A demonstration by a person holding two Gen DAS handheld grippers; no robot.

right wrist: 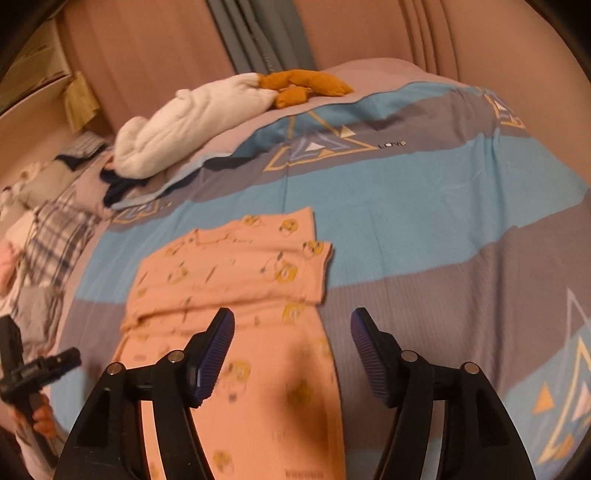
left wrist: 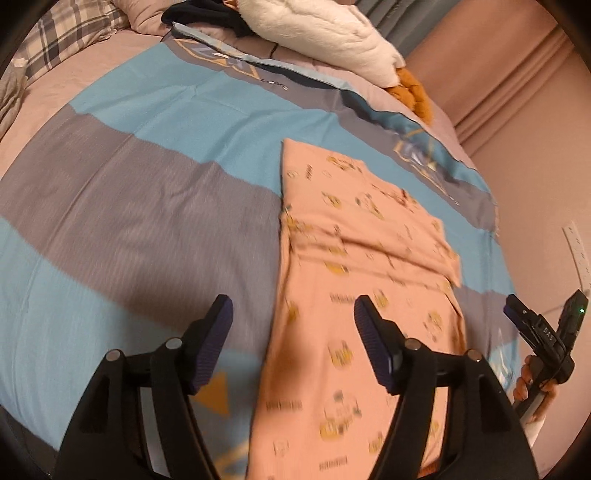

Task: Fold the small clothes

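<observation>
A small peach garment (left wrist: 365, 280) printed with yellow cartoon figures lies flat on the bed, its far part folded over into a narrow strip. In the right wrist view the same garment (right wrist: 236, 295) runs from the middle toward the near edge. My left gripper (left wrist: 293, 321) hovers above its near left edge, open, with nothing between the fingers. My right gripper (right wrist: 291, 332) hangs over the garment's near right edge, also open and empty. Each gripper appears at the side of the other's view, held by a hand.
The bed cover (left wrist: 147, 206) has blue and grey bands. A white plush toy (right wrist: 184, 122) with orange feet and dark clothes lie at the far side. Plaid pillows (right wrist: 51, 240) sit at the left in the right wrist view. Pink curtains (right wrist: 369, 33) hang behind.
</observation>
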